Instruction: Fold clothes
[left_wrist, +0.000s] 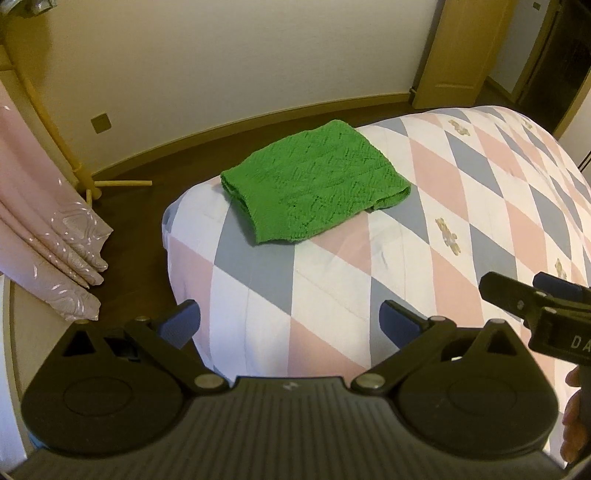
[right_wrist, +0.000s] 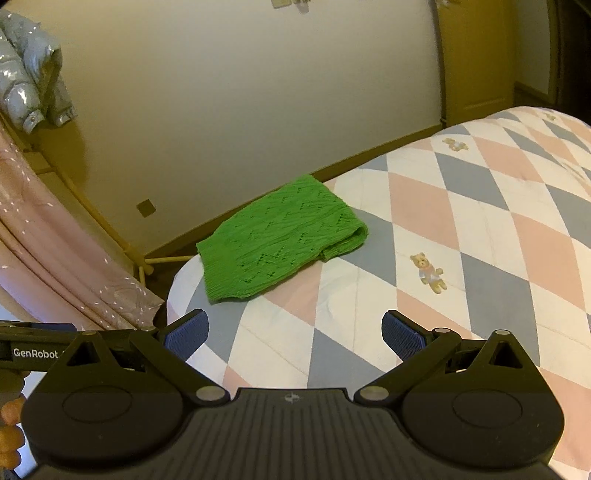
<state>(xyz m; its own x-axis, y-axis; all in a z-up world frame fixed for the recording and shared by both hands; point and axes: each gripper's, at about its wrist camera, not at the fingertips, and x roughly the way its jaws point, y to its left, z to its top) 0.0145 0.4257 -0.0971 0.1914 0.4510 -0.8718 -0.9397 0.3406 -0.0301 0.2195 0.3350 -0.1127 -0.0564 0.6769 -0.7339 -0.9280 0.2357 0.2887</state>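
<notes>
With both sets of blue-padded fingers (left_wrist: 181, 325) spread wide and holding nothing, the left gripper (left_wrist: 290, 325) and right gripper (right_wrist: 295, 334) hover over the near part of the bed with its pink, grey and white diamond-patterned quilt (left_wrist: 461, 192). Well beyond them, at the bed's far left corner, lies the green openwork knitted garment (left_wrist: 314, 181), already folded into a compact rectangle. Judged soft, light and stretchy; best taken at the doubled right edge or near corners, since single layers may snag.
</notes>
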